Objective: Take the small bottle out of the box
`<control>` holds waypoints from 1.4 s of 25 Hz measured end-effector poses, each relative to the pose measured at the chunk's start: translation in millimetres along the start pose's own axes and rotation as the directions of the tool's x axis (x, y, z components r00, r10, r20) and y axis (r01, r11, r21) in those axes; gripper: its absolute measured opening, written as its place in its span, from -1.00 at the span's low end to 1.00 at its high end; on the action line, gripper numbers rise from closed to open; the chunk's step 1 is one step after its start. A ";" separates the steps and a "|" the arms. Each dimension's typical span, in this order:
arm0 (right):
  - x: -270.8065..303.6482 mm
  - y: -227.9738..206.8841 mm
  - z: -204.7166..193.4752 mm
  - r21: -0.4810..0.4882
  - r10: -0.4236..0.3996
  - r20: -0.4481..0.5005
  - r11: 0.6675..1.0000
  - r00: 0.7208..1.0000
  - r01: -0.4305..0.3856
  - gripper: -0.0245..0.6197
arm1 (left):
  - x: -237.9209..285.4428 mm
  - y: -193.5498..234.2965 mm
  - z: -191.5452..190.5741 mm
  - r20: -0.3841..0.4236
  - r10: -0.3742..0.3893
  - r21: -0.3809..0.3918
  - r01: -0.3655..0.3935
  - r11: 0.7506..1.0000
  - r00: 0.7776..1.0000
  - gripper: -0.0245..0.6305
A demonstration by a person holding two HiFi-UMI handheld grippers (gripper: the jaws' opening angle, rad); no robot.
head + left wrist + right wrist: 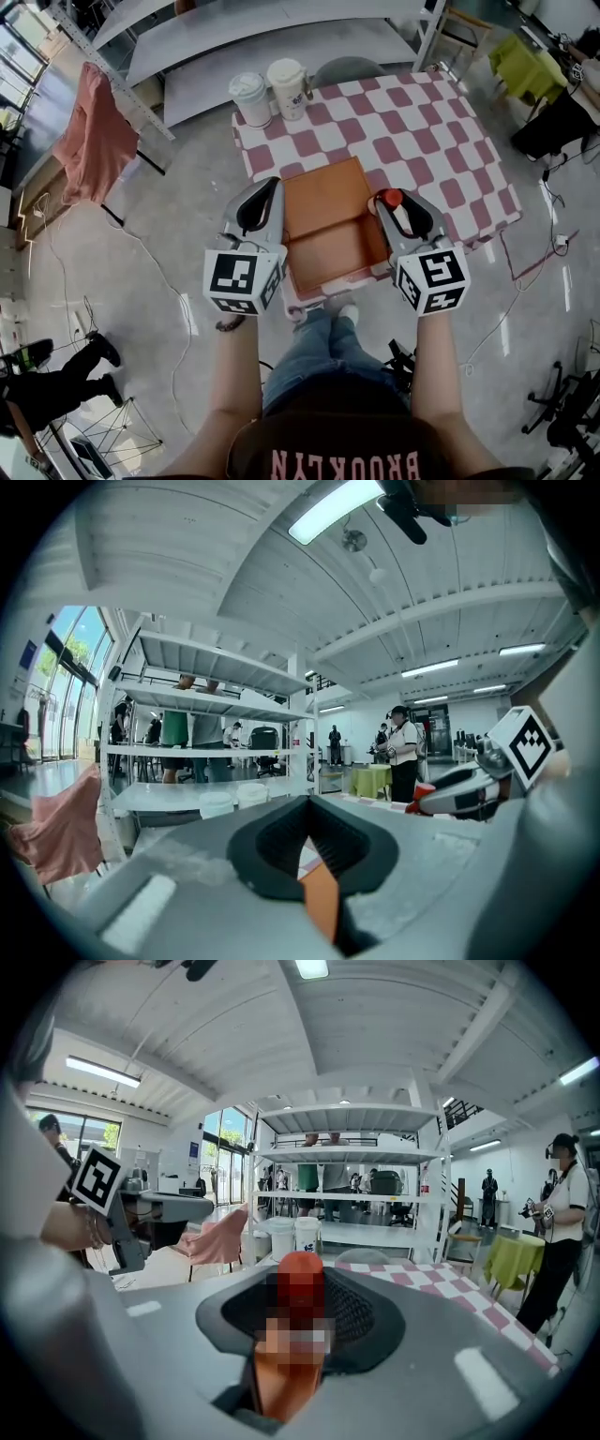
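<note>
An open orange-brown cardboard box [323, 202] lies at the near edge of the checkered table [412, 131]. My right gripper [395, 212] is over the box's right side, shut on the small bottle [391, 200], which has a red cap. In the right gripper view the bottle [300, 1274] stands up between the jaws of the right gripper [300, 1330]. My left gripper [268, 193] is at the box's left wall. In the left gripper view an orange strip of the box [321, 900] sits pinched between the closed jaws of the left gripper [314, 860].
Two white lidded cups [251, 98] [288, 87] stand at the table's far left corner. A pink cloth [94, 131] hangs on a rack to the left. Metal shelving [347, 1194] stands beyond the table. A green-covered table [525, 61] and people are at the far right.
</note>
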State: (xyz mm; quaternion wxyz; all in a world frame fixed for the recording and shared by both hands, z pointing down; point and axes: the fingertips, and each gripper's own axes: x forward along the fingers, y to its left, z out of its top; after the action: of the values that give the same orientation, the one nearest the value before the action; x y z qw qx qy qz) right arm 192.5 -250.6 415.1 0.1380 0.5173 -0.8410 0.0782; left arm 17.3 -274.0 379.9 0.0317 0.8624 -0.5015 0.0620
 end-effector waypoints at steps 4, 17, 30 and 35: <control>-3.9 -1.2 24.3 -0.022 -0.002 0.034 1.000 0.999 0.003 -0.49 | 1.5 1.8 26.8 0.046 0.002 0.020 -0.003 1.000 0.999 -0.93; -27.8 -8.0 122.2 -0.048 -0.015 0.187 0.999 0.982 0.025 -0.49 | -3.7 10.4 105.0 0.186 0.003 0.098 -0.021 0.995 0.983 -0.93; -60.5 -14.4 189.1 -0.086 0.004 0.314 0.996 0.949 0.024 -0.49 | -12.3 9.0 166.0 0.315 -0.004 0.159 -0.049 0.986 0.949 -0.93; -65.3 -18.3 192.5 -0.096 0.000 0.320 0.995 0.947 0.033 -0.49 | -10.5 7.7 167.9 0.327 -0.010 0.160 -0.045 0.986 0.945 -0.93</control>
State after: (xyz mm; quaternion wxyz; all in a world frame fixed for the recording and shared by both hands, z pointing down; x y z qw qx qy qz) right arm 207.6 -256.3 211.6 0.0264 0.5226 -0.8507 -0.0500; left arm 18.1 -288.4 212.1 -0.1239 0.8558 -0.5006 -0.0401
